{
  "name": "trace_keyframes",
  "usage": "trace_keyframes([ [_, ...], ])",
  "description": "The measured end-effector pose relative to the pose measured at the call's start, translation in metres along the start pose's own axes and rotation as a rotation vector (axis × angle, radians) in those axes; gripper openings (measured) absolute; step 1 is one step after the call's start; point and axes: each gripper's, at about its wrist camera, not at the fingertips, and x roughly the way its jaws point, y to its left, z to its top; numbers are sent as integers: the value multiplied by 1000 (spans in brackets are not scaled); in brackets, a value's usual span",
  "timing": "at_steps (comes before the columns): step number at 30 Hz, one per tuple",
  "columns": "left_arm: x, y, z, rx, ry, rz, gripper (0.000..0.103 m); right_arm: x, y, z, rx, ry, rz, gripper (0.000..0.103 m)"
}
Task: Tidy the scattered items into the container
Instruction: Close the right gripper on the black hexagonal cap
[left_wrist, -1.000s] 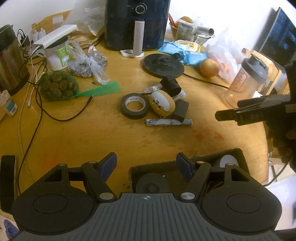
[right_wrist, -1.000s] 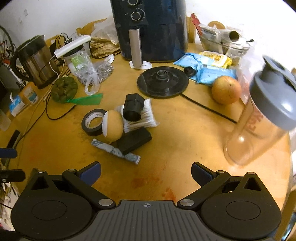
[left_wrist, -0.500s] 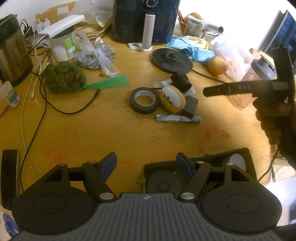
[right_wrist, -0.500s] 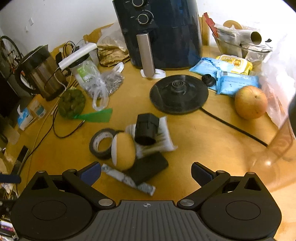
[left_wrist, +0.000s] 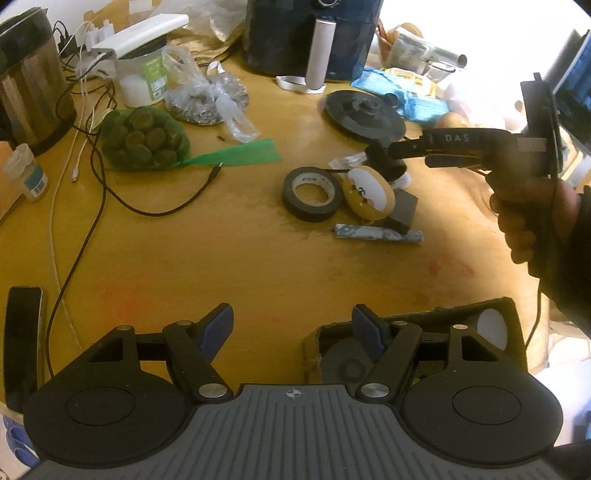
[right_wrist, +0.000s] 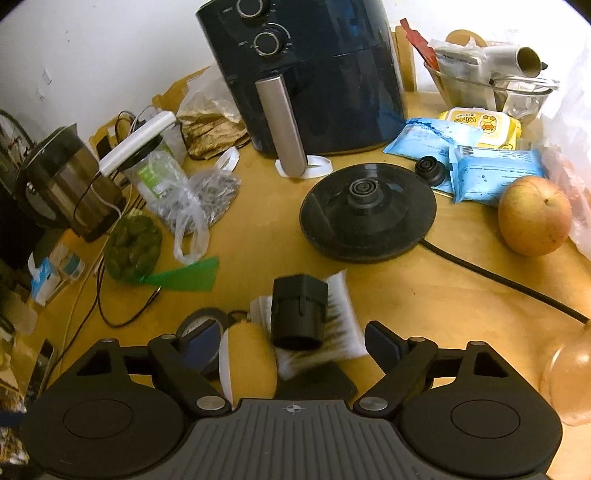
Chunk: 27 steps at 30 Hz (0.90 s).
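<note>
- Presently, the right gripper (right_wrist: 291, 341) hangs over a small heap of loose items near the middle of the wooden table (left_wrist: 155, 266); its jaws are closing, with a black cylindrical adapter (right_wrist: 299, 312) and a white bundle of cotton swabs (right_wrist: 341, 317) between them, and the pads touch neither.
- Left gripper (left_wrist: 291, 326): jaws at a middling gap, nothing between them, above the near table edge; its right finger stands over the container.
- Container: a dark cardboard box (left_wrist: 406, 318) at the near right of the table, seen in the left wrist view, with a grey disc (left_wrist: 341, 360) and a white round piece (left_wrist: 491, 326) inside.
- Heap, in the left wrist view: a roll of black tape (left_wrist: 312, 194) on the left, touching a yellow round toy (left_wrist: 367, 195); a black block (left_wrist: 404, 210) right of the toy; a grey patterned strip (left_wrist: 376, 234) on the near side.
- Hand (left_wrist: 532, 210) of the person grips the right tool at the right of that view.
- Far side: a dark air fryer (right_wrist: 314, 74), a kettle base (right_wrist: 367, 212) and an apple (right_wrist: 533, 219) to the right.
</note>
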Motion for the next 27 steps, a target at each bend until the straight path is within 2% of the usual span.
trace_keyframes([
  [4,2,5,1,-8,6,0,70,12,-1,6,18,6,6,71],
  [12,3,12,2,-26,7,-6,70,33,-3,10,49,16,-7,61],
  [18,2,16,3,-34,-3,-12,70,44,-1,11,56,21,-34,44],
  [24,2,16,4,-31,-7,-15,70,46,9,13,-7,27,-76,43],
  [27,1,15,6,-25,-12,-18,70,42,9,14,-11,21,-71,43],
])
